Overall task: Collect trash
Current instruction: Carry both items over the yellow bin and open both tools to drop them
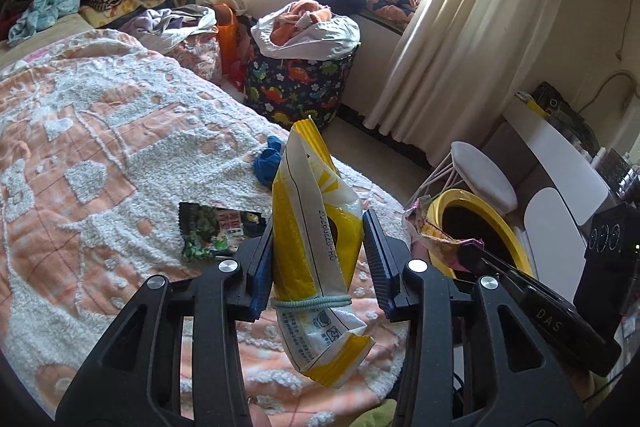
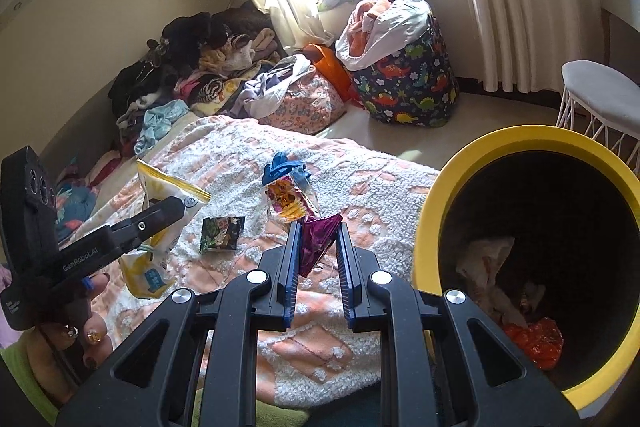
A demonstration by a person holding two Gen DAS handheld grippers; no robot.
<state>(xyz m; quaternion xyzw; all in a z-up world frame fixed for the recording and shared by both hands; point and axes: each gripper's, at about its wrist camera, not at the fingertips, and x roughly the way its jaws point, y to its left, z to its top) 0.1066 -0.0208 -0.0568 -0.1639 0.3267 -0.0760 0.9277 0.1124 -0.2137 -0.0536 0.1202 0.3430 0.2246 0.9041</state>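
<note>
The left gripper (image 1: 318,259) clamps a glossy yellow-and-white bag (image 1: 316,247) cinched with a hair tie, held above the nubby peach bedspread (image 1: 100,155). The right gripper (image 2: 318,259) pinches a crinkly purple wrapper (image 2: 316,239) beside the round yellow-rimmed bin (image 2: 452,163); a small dark green packet (image 1: 212,231) lies flat on the bed.

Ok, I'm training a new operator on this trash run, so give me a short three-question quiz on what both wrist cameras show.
1. True or false: the left gripper holds a yellow and white bag tied with a band.
2. What does the right gripper hold? A) a purple wrapper B) a blue cloth C) nothing
3. Fill in: the dark green packet lies on the ____.

Key
1. True; its fingers press the bag's sides.
2. A, the purple wrapper, held beside the yellow bin, which already holds trash.
3. Bed, on the orange and white blanket, near the blue cloth.
</note>
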